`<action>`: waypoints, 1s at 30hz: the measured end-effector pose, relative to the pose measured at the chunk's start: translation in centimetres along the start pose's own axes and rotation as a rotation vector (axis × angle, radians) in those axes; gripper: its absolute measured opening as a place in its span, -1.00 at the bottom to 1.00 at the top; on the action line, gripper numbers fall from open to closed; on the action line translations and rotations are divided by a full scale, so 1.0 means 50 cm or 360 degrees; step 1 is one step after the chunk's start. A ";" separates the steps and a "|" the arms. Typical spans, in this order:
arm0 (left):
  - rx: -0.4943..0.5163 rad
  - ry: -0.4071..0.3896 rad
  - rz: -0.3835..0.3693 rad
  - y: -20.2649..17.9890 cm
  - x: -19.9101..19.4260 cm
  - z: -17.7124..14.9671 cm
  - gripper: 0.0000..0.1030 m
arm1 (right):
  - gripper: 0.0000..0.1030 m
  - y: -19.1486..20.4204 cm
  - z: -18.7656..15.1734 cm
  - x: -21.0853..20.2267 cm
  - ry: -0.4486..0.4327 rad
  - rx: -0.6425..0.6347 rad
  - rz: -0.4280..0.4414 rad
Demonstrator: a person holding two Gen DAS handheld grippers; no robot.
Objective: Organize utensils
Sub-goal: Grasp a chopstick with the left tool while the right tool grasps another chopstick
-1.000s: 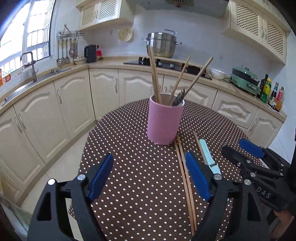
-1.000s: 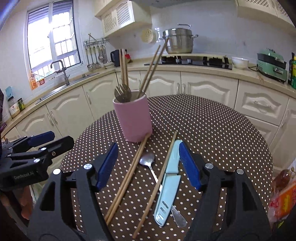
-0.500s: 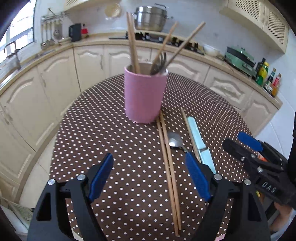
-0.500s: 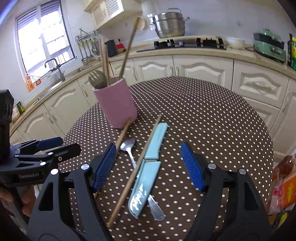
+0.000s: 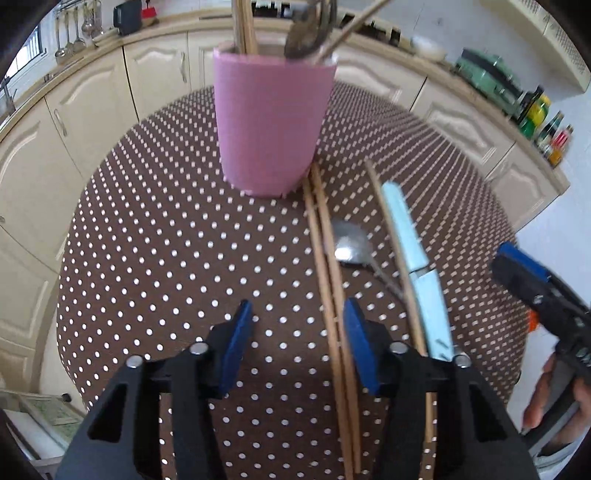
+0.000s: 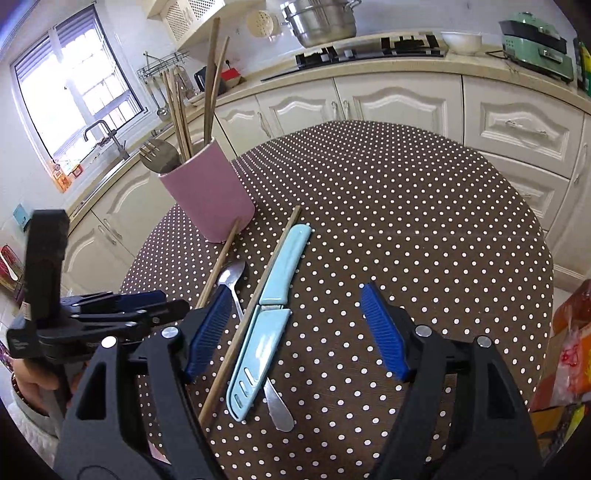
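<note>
A pink cup (image 5: 273,125) (image 6: 207,195) holding chopsticks, a fork and a spoon stands on the dotted brown table (image 5: 166,258). A pair of wooden chopsticks (image 5: 325,258) (image 6: 218,266) lies from the cup's base toward me. To the right of it lie a spoon (image 5: 351,245) (image 6: 231,277), a single chopstick (image 5: 391,236) (image 6: 255,306) and a light blue knife (image 5: 417,258) (image 6: 273,314). My left gripper (image 5: 300,345) (image 6: 166,304) is closing, the chopstick pair between its jaws beside the right finger, not pinched. My right gripper (image 6: 295,330) (image 5: 535,280) stands open over the knife and single chopstick.
Cream kitchen cabinets and a counter ring the round table, with a steel pot (image 6: 321,22) on the hob and a sink (image 6: 99,133) under the window. Bright snack bags (image 6: 569,350) sit past the table's right edge. A hand (image 5: 550,402) holds the right gripper.
Both grippers have dropped toward the table and tilted downward. The left jaws have narrowed around the chopstick pair. The right gripper now hangs over the knife, jaws still wide.
</note>
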State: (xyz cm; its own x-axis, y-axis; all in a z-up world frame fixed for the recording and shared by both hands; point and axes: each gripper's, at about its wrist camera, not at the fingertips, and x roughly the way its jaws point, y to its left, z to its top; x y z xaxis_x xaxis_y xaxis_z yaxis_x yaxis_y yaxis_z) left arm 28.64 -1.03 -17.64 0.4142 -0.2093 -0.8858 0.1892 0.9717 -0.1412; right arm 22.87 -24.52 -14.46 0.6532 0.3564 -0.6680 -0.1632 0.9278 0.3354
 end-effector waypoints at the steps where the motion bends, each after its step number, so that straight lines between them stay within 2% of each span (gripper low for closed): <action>1: -0.0010 0.0013 0.0005 0.000 0.009 0.001 -0.04 | 0.40 -0.001 0.000 0.002 0.0005 -0.0008 -0.0002; 4: -0.0014 0.0008 0.0007 -0.006 0.016 0.006 -0.04 | 0.40 -0.005 0.002 0.009 0.0020 -0.0007 -0.0006; 7: 0.0018 0.0026 0.0089 -0.014 0.028 0.016 -0.04 | 0.40 -0.006 0.007 0.017 0.0033 -0.0010 -0.0007; 13: 0.0053 0.0020 0.0131 -0.039 0.048 0.043 -0.08 | 0.39 0.004 0.023 0.049 0.0090 -0.0044 -0.0007; 14: 0.0061 0.0016 0.0137 -0.037 0.051 0.057 -0.15 | 0.39 0.005 0.025 0.055 0.0107 -0.0046 -0.0009; 16: 0.0065 -0.0002 0.0137 -0.040 0.056 0.061 -0.71 | 0.39 0.006 0.032 0.070 0.0166 -0.0051 -0.0006; 17: 0.0051 -0.0003 0.0112 -0.039 0.058 0.064 -0.87 | 0.39 0.009 0.035 0.075 0.0188 -0.0056 -0.0007; 19: 0.0030 -0.0016 0.0078 -0.032 0.054 0.058 -0.89 | 0.39 0.023 0.049 0.087 0.0246 -0.0080 0.0015; 20: 0.0017 -0.0029 0.0058 -0.029 0.053 0.055 -0.89 | 0.28 0.033 0.056 0.094 0.0277 -0.0094 0.0032; 21: -0.0002 -0.0038 0.0040 -0.027 0.050 0.050 -0.90 | 0.01 0.041 0.063 0.103 0.0316 -0.0104 0.0043; 24: -0.0060 -0.0042 -0.0032 -0.012 0.038 0.023 -0.91 | -0.35 0.061 0.079 0.137 0.0442 -0.0106 0.0062; 30: -0.0157 -0.0071 -0.0039 0.031 0.010 -0.016 -0.91 | -0.39 0.091 0.094 0.198 0.0610 -0.0141 -0.0045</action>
State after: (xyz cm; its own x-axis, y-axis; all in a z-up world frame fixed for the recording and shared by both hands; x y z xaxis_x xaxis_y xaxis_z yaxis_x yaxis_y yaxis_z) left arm 28.44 0.49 -18.66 0.4502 -0.2357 -0.8613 0.1121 0.9718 -0.2074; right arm 32.07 -17.29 -16.43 0.3378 0.3302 -0.8814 -0.2231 0.9379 0.2658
